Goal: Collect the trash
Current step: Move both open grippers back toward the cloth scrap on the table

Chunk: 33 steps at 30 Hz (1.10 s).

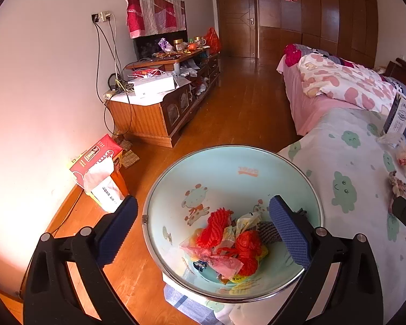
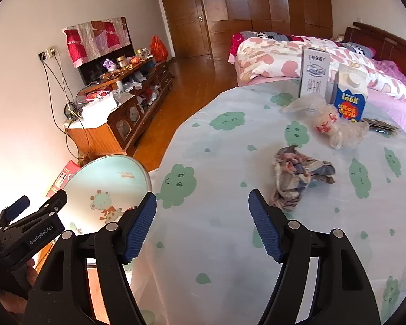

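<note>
A pale blue bin (image 1: 224, 168) with a metal rim stands on the floor beside the cloth-covered table (image 1: 346, 151); it also shows in the right wrist view (image 2: 108, 168). It holds red yarn and plastic wrappers (image 1: 230, 241). My left gripper (image 1: 203, 230) is open and empty over the bin's rim. My right gripper (image 2: 203, 224) is open and empty above the table (image 2: 230, 146). Just beyond its right finger lies a crumpled checked rag (image 2: 300, 176). Farther off lie a crumpled clear plastic bag (image 2: 335, 127), a blue LOOK carton (image 2: 350, 100) and a tall grey milk carton (image 2: 314, 73).
A red tissue box (image 1: 100, 162) sits on the wood floor by the wall. A cluttered low TV cabinet (image 1: 159, 100) stands along the left wall. A bed (image 2: 311, 57) with pink bedding lies behind the table. Dark packets (image 2: 381, 128) lie right of the blue carton.
</note>
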Each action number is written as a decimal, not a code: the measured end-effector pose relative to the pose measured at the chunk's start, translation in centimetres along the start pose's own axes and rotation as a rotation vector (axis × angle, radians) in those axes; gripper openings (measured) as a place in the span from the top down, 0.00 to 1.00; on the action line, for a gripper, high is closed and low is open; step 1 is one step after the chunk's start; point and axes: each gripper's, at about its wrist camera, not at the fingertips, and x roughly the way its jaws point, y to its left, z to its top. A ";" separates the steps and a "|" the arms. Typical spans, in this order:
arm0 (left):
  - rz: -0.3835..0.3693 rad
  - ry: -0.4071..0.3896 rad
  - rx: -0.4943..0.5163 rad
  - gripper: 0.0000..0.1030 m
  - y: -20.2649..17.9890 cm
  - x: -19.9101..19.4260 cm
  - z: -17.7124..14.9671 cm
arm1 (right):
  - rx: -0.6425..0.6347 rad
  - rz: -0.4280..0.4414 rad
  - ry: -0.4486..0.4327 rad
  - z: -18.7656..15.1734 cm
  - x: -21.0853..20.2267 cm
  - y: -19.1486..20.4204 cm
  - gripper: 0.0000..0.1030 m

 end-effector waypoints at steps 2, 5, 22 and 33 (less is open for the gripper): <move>-0.008 -0.003 0.005 0.06 -0.4 -0.5 -0.1 | 0.002 -0.019 -0.005 -0.1 -0.6 -0.9 0.31; -0.022 -0.004 0.020 0.06 -1.1 -1.1 -0.4 | 0.018 -0.040 -0.011 -0.4 -1.5 -2.6 0.31; -0.111 -0.001 0.139 0.06 -6.7 -4.1 -2.0 | 0.064 -0.162 -0.051 -2.8 -5.3 -10.6 0.25; -0.230 0.032 0.241 0.06 -12.5 -4.1 -3.4 | 0.165 -0.239 -0.049 -3.4 -6.1 -17.1 0.25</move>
